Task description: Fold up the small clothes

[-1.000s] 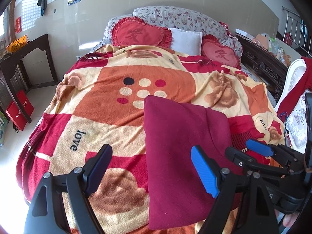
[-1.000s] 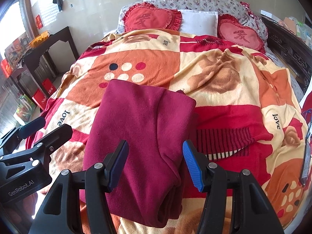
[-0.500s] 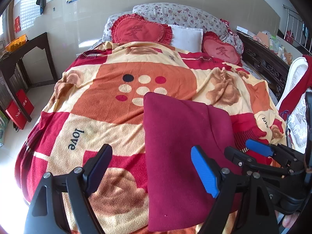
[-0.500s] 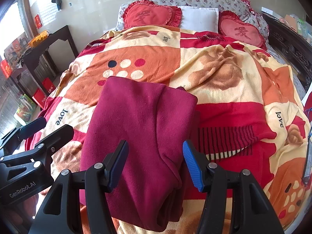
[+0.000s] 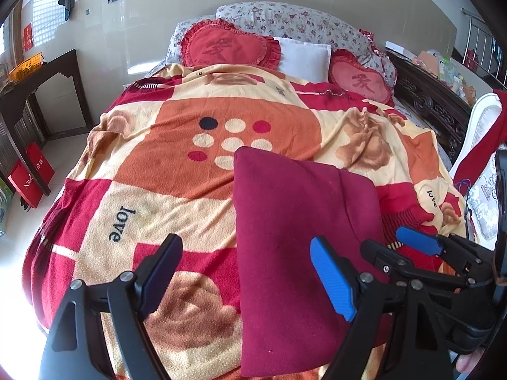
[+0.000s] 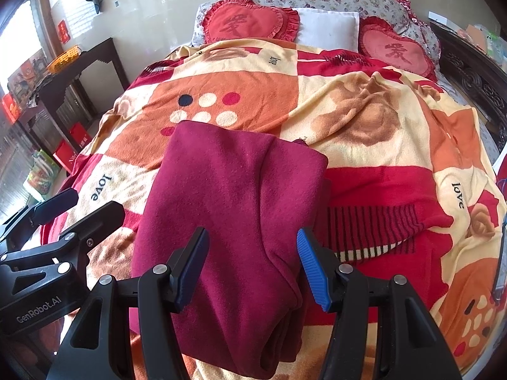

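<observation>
A folded maroon garment [image 5: 294, 237] lies on the patterned blanket [image 5: 177, 164] near the bed's front edge; it also shows in the right wrist view [image 6: 231, 221]. My left gripper [image 5: 250, 275] is open and empty, held above the garment's left part. My right gripper [image 6: 253, 266] is open and empty, held above the garment's near end. The right gripper appears at the right in the left wrist view [image 5: 418, 247], and the left gripper at the left in the right wrist view [image 6: 63, 209].
Two red heart cushions [image 5: 228, 46] [image 5: 361, 82] and a white pillow [image 5: 304, 58] lie at the bed's head. A dark wooden table [image 5: 38, 76] stands left of the bed, red bags [image 5: 28, 177] below it. A white chair with red cloth [image 5: 481, 145] stands at the right.
Both grippers have drawn back and up slightly from the garment; they stay open. The garment has not moved.
</observation>
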Motion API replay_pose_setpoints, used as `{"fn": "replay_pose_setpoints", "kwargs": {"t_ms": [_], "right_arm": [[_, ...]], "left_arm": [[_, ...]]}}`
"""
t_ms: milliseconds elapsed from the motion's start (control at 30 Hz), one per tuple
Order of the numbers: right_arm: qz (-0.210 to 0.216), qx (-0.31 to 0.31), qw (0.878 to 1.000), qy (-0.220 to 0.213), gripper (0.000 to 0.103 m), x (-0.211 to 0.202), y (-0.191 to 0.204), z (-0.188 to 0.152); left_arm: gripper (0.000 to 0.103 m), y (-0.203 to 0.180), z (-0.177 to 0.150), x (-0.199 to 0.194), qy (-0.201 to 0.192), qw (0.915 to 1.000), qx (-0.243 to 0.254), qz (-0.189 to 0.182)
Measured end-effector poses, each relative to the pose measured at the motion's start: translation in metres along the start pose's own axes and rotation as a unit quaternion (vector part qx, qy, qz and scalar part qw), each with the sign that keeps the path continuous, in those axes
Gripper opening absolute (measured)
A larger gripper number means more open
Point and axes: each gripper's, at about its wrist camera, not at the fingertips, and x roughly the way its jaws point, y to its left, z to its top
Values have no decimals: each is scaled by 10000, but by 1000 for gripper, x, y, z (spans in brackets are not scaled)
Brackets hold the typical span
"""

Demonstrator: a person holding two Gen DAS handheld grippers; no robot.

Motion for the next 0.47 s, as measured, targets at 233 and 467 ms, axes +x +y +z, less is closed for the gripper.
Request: {"fn": "replay_pose_setpoints", "kwargs": {"t_ms": [233,467], "right_arm": [[6,3,10000,13,40,1,2,0],[16,-16,10000,43,40,3,4,-1]], "left_arm": [[86,2,0,2,6,10000,-3,-4],[86,2,-1,3,0,10000,-5,-8]]}}
